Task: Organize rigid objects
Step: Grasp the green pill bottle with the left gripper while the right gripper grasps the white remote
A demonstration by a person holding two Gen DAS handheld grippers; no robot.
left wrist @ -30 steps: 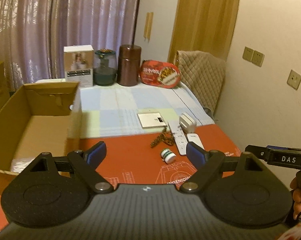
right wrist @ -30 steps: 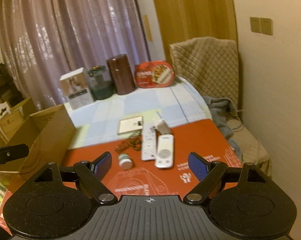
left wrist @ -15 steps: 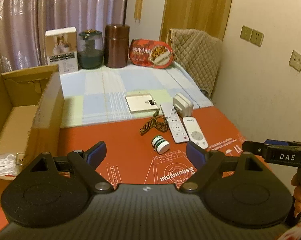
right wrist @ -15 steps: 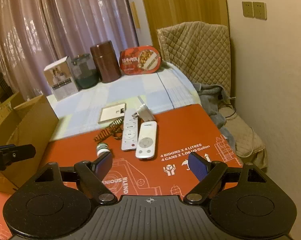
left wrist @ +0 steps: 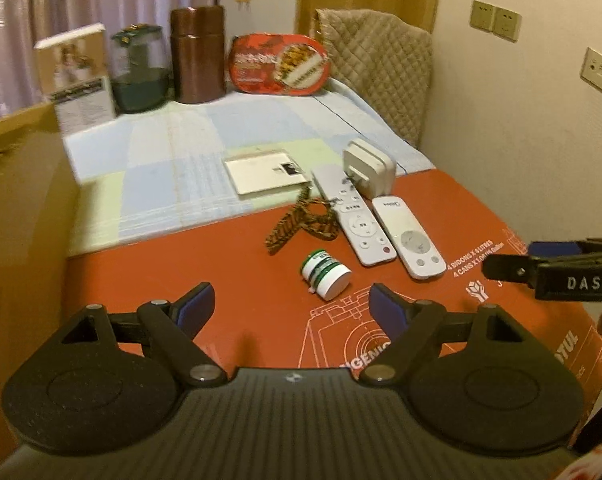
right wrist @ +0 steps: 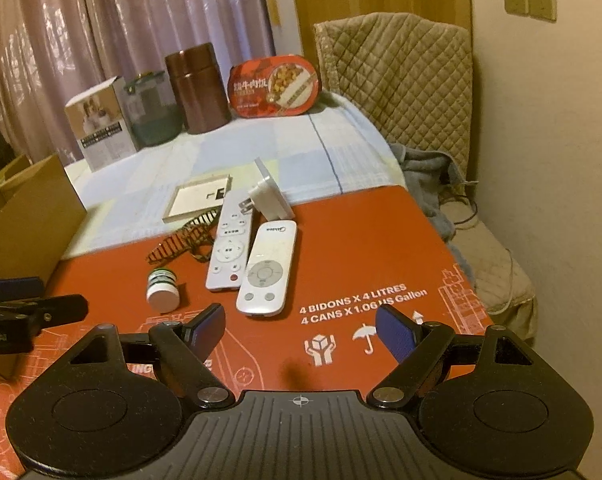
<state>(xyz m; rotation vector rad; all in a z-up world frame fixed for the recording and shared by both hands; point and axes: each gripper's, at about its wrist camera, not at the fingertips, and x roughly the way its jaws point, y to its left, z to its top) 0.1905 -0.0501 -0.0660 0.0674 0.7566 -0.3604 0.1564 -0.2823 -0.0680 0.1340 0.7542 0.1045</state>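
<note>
A small white bottle (left wrist: 326, 273) with a green label lies on its side on the red cardboard sheet (left wrist: 221, 272). Behind it lie two white remotes (left wrist: 355, 220) (left wrist: 409, 238), a white plug adapter (left wrist: 368, 168), a flat white box (left wrist: 263, 171) and a striped band (left wrist: 297, 228). My left gripper (left wrist: 291, 306) hovers just short of the bottle, its jaws closing with nothing between them. In the right wrist view my right gripper (right wrist: 301, 330) stands open and empty, in front of the rounder remote (right wrist: 267, 268) and right of the bottle (right wrist: 163, 290).
An open cardboard box (left wrist: 17, 200) stands at the left. At the back are a white carton (left wrist: 79, 76), a green jar (left wrist: 141, 72), a brown canister (left wrist: 197, 56) and a red food tin (left wrist: 281, 64). A quilted chair (right wrist: 401, 84) and the wall close the right side.
Both grippers have come down and forward toward the cluster of objects, which now looks larger and nearer. The left jaws have narrowed a little. Nothing on the table moved.
</note>
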